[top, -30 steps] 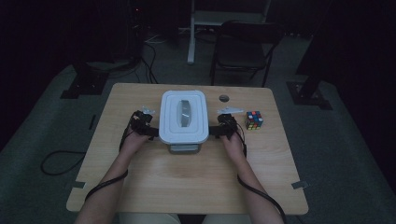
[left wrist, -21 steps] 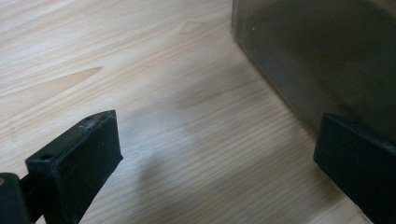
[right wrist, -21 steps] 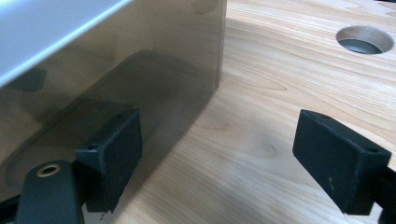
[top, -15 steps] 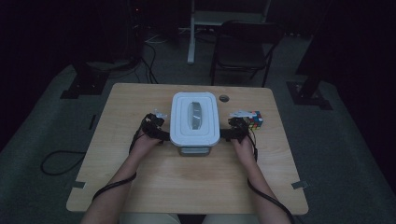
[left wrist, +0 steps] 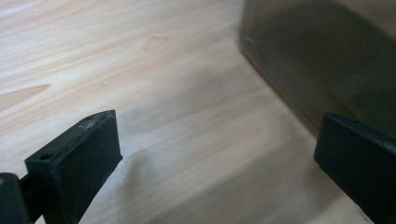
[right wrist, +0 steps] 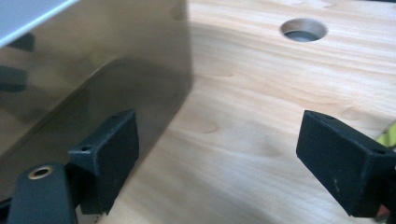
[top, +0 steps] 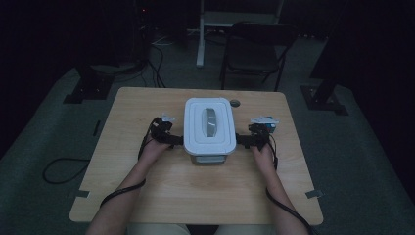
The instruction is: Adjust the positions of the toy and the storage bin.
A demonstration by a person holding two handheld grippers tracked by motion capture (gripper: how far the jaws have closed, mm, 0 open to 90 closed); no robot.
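**Both grippers let go of box at mid-bench**

The right gripper (right wrist: 219,163) has its jaws spread wide, having just been opening, with bare wood between them and the box's (top: 207,128) smoky wall just beside the left jaw in its own view. The left gripper (left wrist: 212,158) is likewise released, the box wall at the upper right of its view. From above, the white-lidded box stands at the centre of the bench (top: 147,196), a gripper at either flank, a cube (top: 270,126) just behind the right one. Judged from this, the box has been set down and freed; the next move calls for drawing both grippers clear sideways without nudging it.
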